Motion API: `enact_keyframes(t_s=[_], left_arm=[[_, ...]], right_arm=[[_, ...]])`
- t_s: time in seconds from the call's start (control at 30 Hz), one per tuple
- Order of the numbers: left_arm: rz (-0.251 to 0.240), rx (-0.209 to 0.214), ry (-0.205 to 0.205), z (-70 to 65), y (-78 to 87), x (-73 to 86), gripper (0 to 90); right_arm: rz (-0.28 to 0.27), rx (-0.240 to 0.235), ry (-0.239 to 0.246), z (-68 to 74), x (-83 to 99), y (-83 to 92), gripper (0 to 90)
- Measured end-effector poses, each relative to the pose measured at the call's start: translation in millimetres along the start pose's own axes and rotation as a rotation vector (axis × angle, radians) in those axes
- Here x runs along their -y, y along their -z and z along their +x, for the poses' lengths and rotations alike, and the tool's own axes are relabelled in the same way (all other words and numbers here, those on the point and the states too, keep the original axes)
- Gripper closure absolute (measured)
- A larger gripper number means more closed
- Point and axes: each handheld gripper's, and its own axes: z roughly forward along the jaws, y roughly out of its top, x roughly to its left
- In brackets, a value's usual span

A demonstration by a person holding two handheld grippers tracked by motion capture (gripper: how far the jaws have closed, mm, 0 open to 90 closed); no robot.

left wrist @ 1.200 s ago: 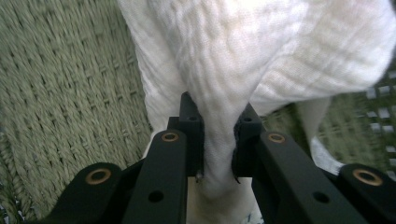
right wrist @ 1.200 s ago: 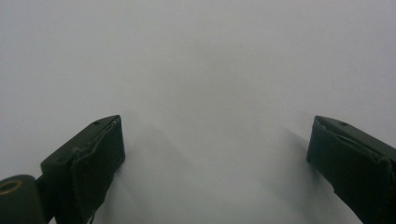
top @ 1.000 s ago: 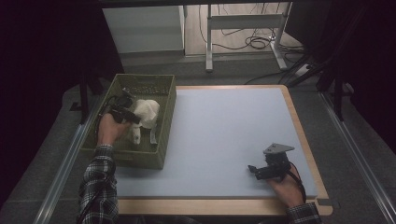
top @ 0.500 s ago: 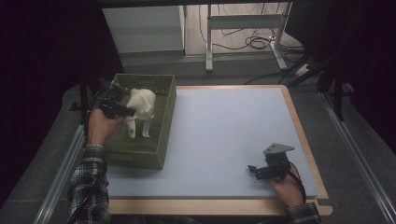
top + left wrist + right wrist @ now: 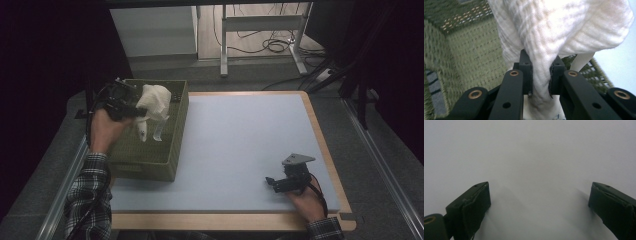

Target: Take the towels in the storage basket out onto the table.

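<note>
Here the left tongs (image 5: 136, 107) are clamped on a white cloth (image 5: 152, 107), held above the green basket (image 5: 150, 157) at the left side of the desk (image 5: 240, 145). In the left gripper view both black pads pinch a bunched fold of the cloth (image 5: 554, 37); the fabric spills out above and around the jaws, waffle-textured, with a narrow strip hanging down on the right. Behind it are the woven wall and floor of the basket (image 5: 469, 50). In the high view the cloth hangs clear of the basket floor, its lower ends dangling inside the rim near the far end. The left hand (image 5: 102, 130) comes in over the basket's left wall; a plaid sleeve (image 5: 90, 195) shows below it.

The right tongs (image 5: 270, 182) sit low over the pale blue desk surface near the front right corner, well apart from the basket. In the right gripper view the jaws stand wide apart with nothing between them, only the bare surface (image 5: 536, 157). Right hand (image 5: 307, 202) at the wooden desk edge.
</note>
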Motion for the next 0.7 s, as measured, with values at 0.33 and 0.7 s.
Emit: enact_keyframes(t_s=[0.33, 0.7], left_arm=[[-0.037, 0.039, -0.053, -21.9, 3.5, -13.6, 77.5], [-0.053, 0.090, -0.098, -49.1, -5.8, -30.3, 77.2]], right_arm=[[0.000, 0.000, -0.001, 0.1, 0.0, 0.0, 4.2], [0.000, 0.000, -0.001, 0.0, 0.0, -0.1, 4.2]])
